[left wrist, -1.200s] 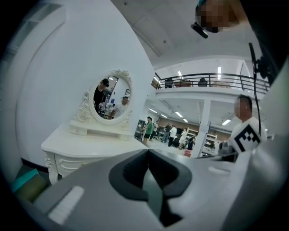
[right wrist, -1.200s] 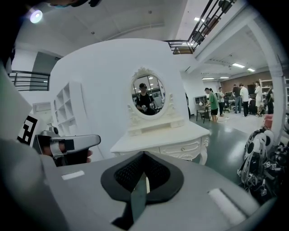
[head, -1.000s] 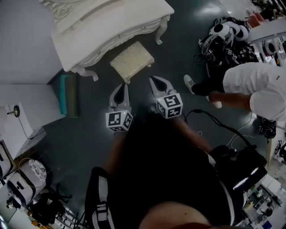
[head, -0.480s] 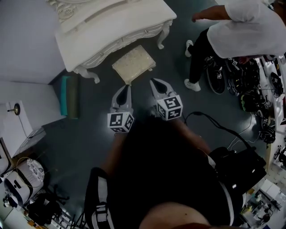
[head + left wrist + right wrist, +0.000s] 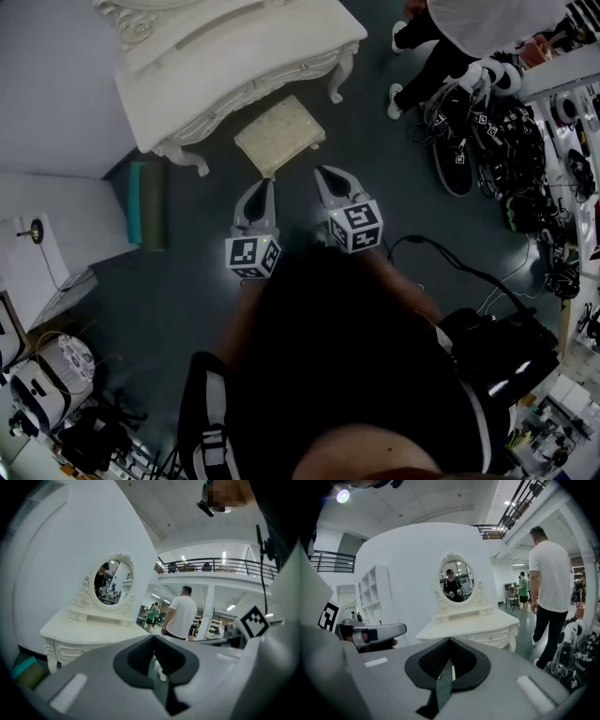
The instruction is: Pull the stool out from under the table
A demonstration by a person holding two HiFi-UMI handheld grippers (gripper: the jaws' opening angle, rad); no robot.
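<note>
In the head view a cream cushioned stool (image 5: 279,134) stands on the dark floor, half tucked under the front of the white dressing table (image 5: 225,56). My left gripper (image 5: 263,184) and right gripper (image 5: 322,171) hang side by side just short of the stool, pointing at it and touching nothing. Both are shut and empty. In the left gripper view the jaws of the left gripper (image 5: 153,637) meet in front of the table (image 5: 89,630) and its oval mirror (image 5: 111,584). The right gripper view shows the right gripper (image 5: 449,640) shut below the table (image 5: 473,624); the stool is hidden there.
A teal roll (image 5: 147,200) lies left of the table by a white wall. A person in a white shirt (image 5: 469,23) stands at the top right beside a pile of headsets and gear (image 5: 497,122). A cable (image 5: 450,253) and a black bag (image 5: 497,352) lie at my right.
The person in the white shirt has moved from the right side toward the top right. Both grippers and the stool have hardly shifted.
</note>
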